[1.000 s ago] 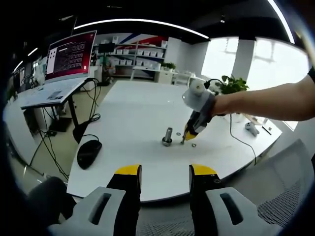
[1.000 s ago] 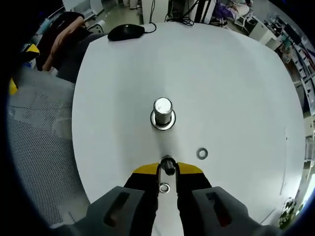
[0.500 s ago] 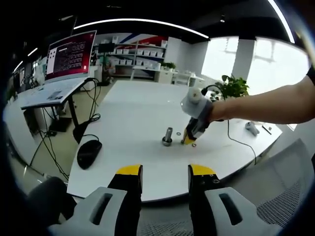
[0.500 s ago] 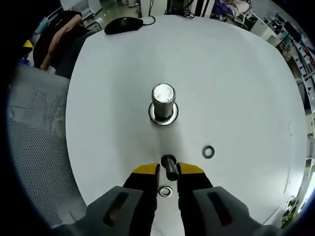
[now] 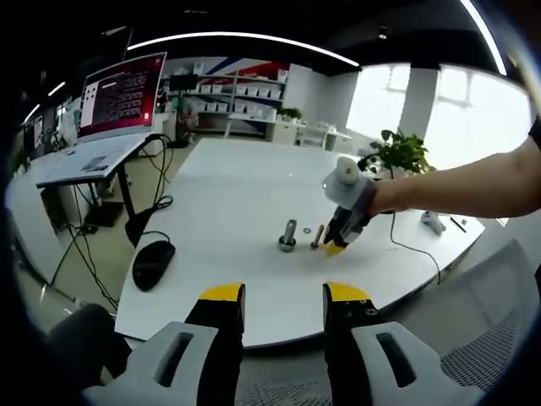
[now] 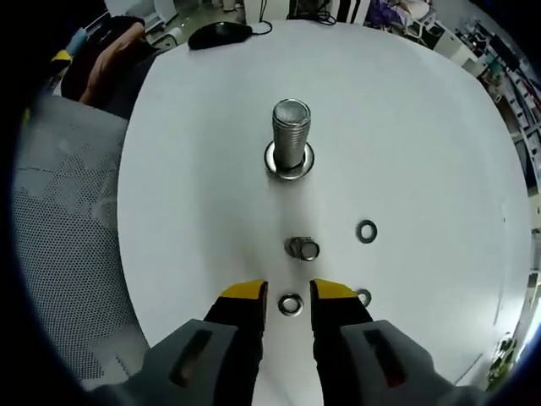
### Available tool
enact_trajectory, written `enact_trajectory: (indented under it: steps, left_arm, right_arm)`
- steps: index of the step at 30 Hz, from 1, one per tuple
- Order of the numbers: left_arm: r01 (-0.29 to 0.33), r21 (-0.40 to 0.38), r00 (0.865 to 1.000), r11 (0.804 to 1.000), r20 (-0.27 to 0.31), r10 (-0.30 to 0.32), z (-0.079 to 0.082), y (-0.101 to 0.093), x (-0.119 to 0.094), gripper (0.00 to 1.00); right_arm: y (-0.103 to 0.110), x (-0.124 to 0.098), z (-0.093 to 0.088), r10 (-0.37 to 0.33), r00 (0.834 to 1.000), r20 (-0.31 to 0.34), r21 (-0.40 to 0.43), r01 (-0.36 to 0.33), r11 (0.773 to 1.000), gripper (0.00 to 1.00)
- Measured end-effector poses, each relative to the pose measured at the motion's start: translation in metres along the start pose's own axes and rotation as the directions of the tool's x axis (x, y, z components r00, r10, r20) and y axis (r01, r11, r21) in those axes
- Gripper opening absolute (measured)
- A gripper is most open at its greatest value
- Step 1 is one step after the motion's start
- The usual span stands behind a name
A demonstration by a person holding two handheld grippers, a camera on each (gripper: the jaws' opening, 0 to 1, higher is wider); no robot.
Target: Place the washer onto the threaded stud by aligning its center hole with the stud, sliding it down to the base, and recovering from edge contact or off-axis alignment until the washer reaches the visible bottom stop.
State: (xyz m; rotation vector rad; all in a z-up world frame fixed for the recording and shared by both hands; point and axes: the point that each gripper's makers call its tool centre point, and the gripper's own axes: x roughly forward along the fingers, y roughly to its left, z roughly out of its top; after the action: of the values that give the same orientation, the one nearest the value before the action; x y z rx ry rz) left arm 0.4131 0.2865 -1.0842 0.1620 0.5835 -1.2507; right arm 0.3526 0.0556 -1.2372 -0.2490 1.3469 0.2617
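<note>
A threaded metal stud (image 6: 291,134) stands upright on the white table (image 6: 423,127), with a ring at its base. My right gripper (image 6: 287,293) is open just short of it, and a washer (image 6: 290,304) lies flat on the table between its yellow tips. A small dark nut-like piece (image 6: 302,248) sits between gripper and stud. Two more washers (image 6: 366,230) lie to the right. In the left gripper view the stud (image 5: 289,234) is at mid-table, the right gripper (image 5: 336,246) beside it in a person's hand. My left gripper (image 5: 285,296) is open, off the table's near edge.
A black mouse (image 5: 152,263) lies near the table's left edge, also seen as the mouse (image 6: 218,33) beyond the stud. A monitor (image 5: 122,95) on a side desk stands at the back left. A mesh chair seat (image 6: 68,220) lies beside the table.
My right gripper has opened and let go of the small dark piece, which now rests on the table. The gripper drew back from the stud. My left gripper kept still.
</note>
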Motion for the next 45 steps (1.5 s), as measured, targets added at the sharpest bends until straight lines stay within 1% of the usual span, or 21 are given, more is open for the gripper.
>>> enact_trajectory:
  steps: [3,6,10,11,13,15,19,20,22,26,30,32,37,39,41,43,45]
  left_arm:
    - [0.0,0.0,1.0,1.0,0.0,0.0,0.0,0.0,0.0,0.35]
    - [0.0,0.001,1.0,1.0,-0.002,0.0,0.0,-0.001,0.0,0.35]
    - [0.0,0.001,1.0,1.0,-0.001,0.0,0.0,0.0,0.0,0.35]
    - [0.0,0.002,1.0,1.0,-0.002,0.0,0.0,0.0,0.0,0.35]
    - [0.0,0.002,1.0,1.0,-0.002,0.0,0.0,-0.001,0.0,0.35]
    - [0.0,0.0,1.0,1.0,-0.001,0.0,0.001,-0.001,0.0,0.35]
    - [-0.001,0.0,1.0,1.0,0.0,0.001,0.001,0.0,0.0,0.35]
    - [-0.001,0.001,1.0,1.0,0.0,0.001,0.0,0.0,0.0,0.35]
    - [0.0,0.002,1.0,1.0,-0.002,0.0,0.0,0.0,0.0,0.35]
    - [-0.001,0.001,1.0,1.0,-0.001,0.001,0.001,-0.001,0.0,0.35]
    - [0.0,0.001,1.0,1.0,-0.001,0.0,0.0,-0.001,0.0,0.35]
    - [0.0,0.002,1.0,1.0,-0.001,0.0,0.0,-0.001,0.0,0.35]
    - [-0.001,0.0,1.0,1.0,0.0,0.001,0.001,-0.001,0.0,0.35]
    - [-0.002,-0.001,1.0,1.0,0.001,0.002,0.001,-0.001,0.0,0.35]
    - [-0.002,-0.001,1.0,1.0,0.001,0.002,0.001,-0.001,-0.001,0.35]
    - [-0.002,-0.002,1.0,1.0,0.002,0.002,0.001,0.0,0.0,0.35]
    - [-0.002,-0.003,1.0,1.0,0.002,0.002,0.001,-0.001,0.0,0.35]
  right_arm:
    - [-0.002,-0.003,-0.007,-0.008,1.0,-0.011,-0.005,0.008,1.0,0.27]
    - [-0.003,-0.001,-0.012,-0.001,1.0,-0.021,-0.005,0.001,1.0,0.27]
    - [0.0,-0.003,-0.011,0.011,1.0,-0.014,0.005,-0.011,1.0,0.26]
    - [-0.002,0.0,-0.011,0.019,1.0,-0.01,0.008,-0.019,1.0,0.26]
    - [-0.005,0.0,-0.012,0.029,1.0,-0.002,-0.013,-0.029,0.999,0.25]
    - [-0.007,0.0,-0.012,0.028,1.0,0.004,-0.009,-0.028,1.0,0.23]
    - [-0.008,0.0,-0.011,0.03,1.0,-0.002,-0.006,-0.03,1.0,0.21]
    - [-0.008,0.001,-0.011,0.028,1.0,-0.01,-0.007,-0.028,1.0,0.21]
    - [-0.003,-0.001,-0.013,0.024,0.999,-0.033,-0.047,-0.026,0.999,0.21]
    - [-0.005,0.0,-0.013,0.022,0.999,-0.048,-0.051,-0.024,0.998,0.2]
    - [-0.004,0.0,-0.013,0.021,0.997,-0.07,-0.079,-0.026,0.997,0.2]
    - [0.001,-0.003,-0.013,0.018,0.996,-0.083,-0.09,-0.025,0.996,0.2]
    - [-0.004,0.003,-0.012,0.016,0.994,-0.112,-0.104,-0.028,0.994,0.19]
    - [-0.004,0.002,-0.012,0.016,0.993,-0.114,-0.106,-0.028,0.994,0.18]
    - [-0.002,0.0,-0.012,0.014,0.995,-0.102,-0.122,-0.026,0.992,0.16]
    - [-0.007,0.002,-0.012,0.018,0.995,-0.099,-0.095,-0.028,0.995,0.16]
    - [-0.004,0.0,-0.012,0.018,0.995,-0.099,-0.093,-0.028,0.995,0.16]
